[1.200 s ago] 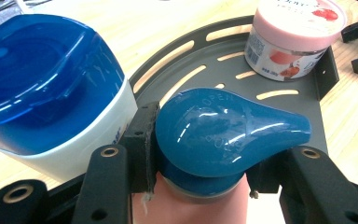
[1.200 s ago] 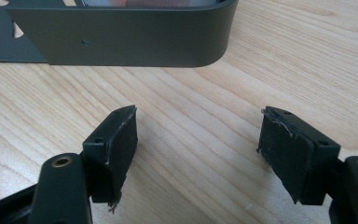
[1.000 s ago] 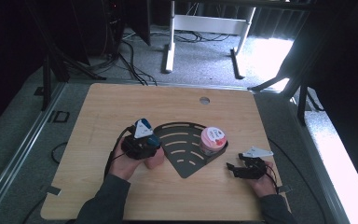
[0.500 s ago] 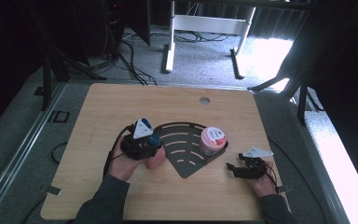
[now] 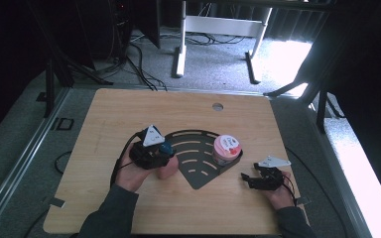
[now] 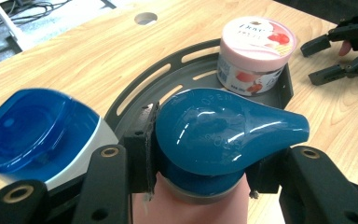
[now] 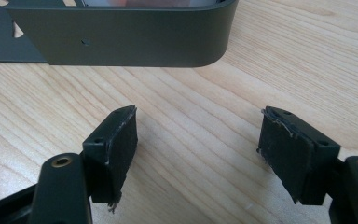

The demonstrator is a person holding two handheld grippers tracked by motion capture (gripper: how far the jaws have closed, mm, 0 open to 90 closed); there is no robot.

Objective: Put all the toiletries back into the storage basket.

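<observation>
A: Teal cap (image 6: 223, 133) of the pink bottle (image 6: 191, 207) sits clamped between the left gripper (image 6: 200, 154) jaws, at the black rack (image 5: 198, 171) edge.

B: And the right gripper (image 7: 198, 140)?

A: Spread wide, nothing in it, low over the wooden table (image 5: 129, 114). Grey floor beyond. A pink-lidded jar (image 5: 226, 149) stands in the rack.

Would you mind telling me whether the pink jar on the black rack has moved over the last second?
No. In the high view the pink jar sits in the same right corner of the black rack, level with it as before.
</observation>
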